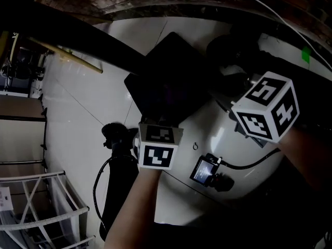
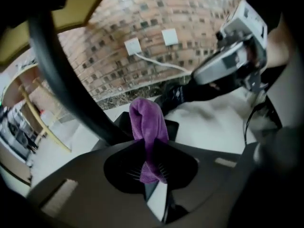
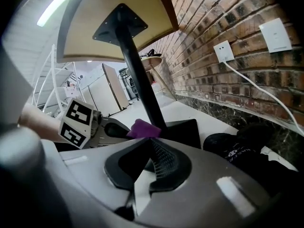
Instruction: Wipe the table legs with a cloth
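Observation:
A purple cloth (image 2: 148, 127) hangs folded between the jaws of my left gripper (image 2: 150, 151), which is shut on it. The black table leg (image 2: 66, 84) slants up to the left of the cloth, down to a flat black square base (image 1: 166, 87). In the right gripper view the cloth (image 3: 142, 128) sits against the bottom of the leg (image 3: 141, 80), just above the base (image 3: 183, 132), with the left gripper's marker cube (image 3: 76, 120) behind it. My right gripper (image 3: 148, 145) is shut with nothing in it, short of the leg. The tabletop's underside (image 3: 118, 18) is overhead.
A brick wall with two white sockets (image 3: 223, 51) and a cable runs on the right. Dark shoes or bags (image 3: 237, 148) lie near the base. A small camera on a cable (image 1: 207, 171) and a black stand (image 1: 116, 139) lie on the white floor. A white rack (image 1: 46, 201) stands at the lower left.

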Action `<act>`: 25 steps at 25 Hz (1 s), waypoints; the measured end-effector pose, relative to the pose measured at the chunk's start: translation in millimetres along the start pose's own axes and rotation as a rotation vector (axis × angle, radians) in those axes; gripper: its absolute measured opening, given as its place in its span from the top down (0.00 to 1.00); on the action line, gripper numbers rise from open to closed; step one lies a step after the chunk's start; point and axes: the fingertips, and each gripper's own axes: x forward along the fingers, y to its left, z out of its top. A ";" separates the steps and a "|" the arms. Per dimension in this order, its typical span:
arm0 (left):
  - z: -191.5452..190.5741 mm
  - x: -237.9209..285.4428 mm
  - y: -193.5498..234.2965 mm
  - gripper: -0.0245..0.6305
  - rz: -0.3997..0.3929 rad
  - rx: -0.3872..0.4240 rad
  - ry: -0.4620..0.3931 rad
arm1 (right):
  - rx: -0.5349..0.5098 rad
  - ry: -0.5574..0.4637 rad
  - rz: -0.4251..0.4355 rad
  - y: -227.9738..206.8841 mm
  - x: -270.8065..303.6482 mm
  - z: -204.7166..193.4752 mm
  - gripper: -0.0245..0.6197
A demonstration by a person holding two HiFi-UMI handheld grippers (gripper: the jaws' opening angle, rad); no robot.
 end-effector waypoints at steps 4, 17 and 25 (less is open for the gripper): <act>-13.3 -40.9 -11.0 0.87 -0.003 -0.148 -0.127 | -0.056 0.045 0.037 19.6 -10.6 -15.9 0.96; -15.9 -137.3 -58.2 0.87 -0.102 -0.386 -0.496 | -0.182 0.050 0.271 93.2 -29.2 -38.3 0.96; -17.8 -112.4 -58.2 0.87 -0.107 -0.425 -0.539 | -0.173 0.047 0.259 73.2 -12.6 -50.0 0.96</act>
